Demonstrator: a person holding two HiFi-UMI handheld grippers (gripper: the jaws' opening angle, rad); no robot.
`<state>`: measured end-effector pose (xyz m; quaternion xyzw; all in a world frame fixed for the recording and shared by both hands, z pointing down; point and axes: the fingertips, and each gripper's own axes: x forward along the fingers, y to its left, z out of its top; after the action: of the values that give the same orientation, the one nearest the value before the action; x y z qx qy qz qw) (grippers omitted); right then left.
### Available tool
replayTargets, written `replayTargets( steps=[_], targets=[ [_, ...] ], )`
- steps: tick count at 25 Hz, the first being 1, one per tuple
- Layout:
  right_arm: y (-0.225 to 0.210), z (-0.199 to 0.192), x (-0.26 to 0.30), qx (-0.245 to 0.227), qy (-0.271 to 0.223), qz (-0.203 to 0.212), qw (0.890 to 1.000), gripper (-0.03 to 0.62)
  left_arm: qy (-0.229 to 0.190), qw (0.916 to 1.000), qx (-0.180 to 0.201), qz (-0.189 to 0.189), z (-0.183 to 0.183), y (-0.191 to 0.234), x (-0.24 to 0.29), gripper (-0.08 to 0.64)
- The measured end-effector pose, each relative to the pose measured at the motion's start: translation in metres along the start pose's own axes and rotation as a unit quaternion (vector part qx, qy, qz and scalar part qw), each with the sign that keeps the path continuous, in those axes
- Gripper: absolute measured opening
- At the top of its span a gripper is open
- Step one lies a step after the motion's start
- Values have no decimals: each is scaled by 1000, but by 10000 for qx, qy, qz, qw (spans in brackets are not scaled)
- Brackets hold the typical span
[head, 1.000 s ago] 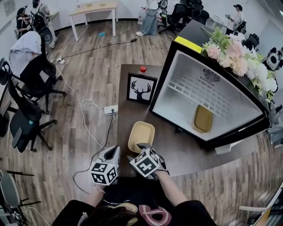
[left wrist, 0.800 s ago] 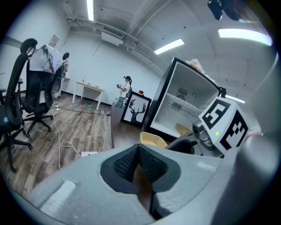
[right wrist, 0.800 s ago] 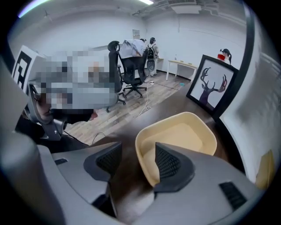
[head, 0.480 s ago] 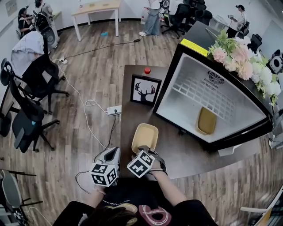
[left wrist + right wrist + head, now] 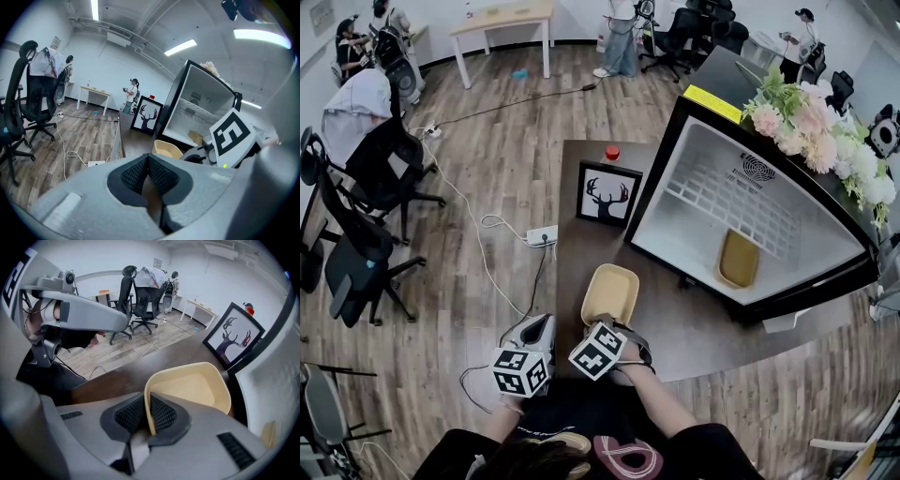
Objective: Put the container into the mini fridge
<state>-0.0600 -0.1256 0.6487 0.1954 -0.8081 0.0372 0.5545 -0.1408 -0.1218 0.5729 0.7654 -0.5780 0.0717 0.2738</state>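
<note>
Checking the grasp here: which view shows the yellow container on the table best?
The right gripper view: the container is close and large, its near wall between the right tool's closing jaws. The head view shows it whole but small. The left gripper view catches only part of it.

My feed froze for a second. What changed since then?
The right claw moved forward to the yellow container's near rim and is closing on it, with the rim between its pads. The left claw stayed shut and empty. The container is still on the table, and the fridge is still open.
</note>
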Motion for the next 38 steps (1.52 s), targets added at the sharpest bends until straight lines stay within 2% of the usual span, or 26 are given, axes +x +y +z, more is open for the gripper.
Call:
replayTargets(
  steps=[4,13,17,23,38],
  targets=[
    [-3,-1,-3,-284,-3,-227,9993,21,1,10000,-45,-8,-1,0,1,8],
    [-11,-16,-19,-332,29,-218,9992,18,25,9999,-16,-154,-4,-11,12,8],
    [-17,-18,-34,-506,46,-357,9981,18,34,9997,19,-257,-4,-19,18,8],
    [-18,-22,-45,-304,-42,-135,9994,18,51,9992,105,-395,-5,-30,25,8],
    [-70,-30,-76,-211,-108,-481,9986,18,170,9968,426,-649,-4,-49,32,8]
  ],
)
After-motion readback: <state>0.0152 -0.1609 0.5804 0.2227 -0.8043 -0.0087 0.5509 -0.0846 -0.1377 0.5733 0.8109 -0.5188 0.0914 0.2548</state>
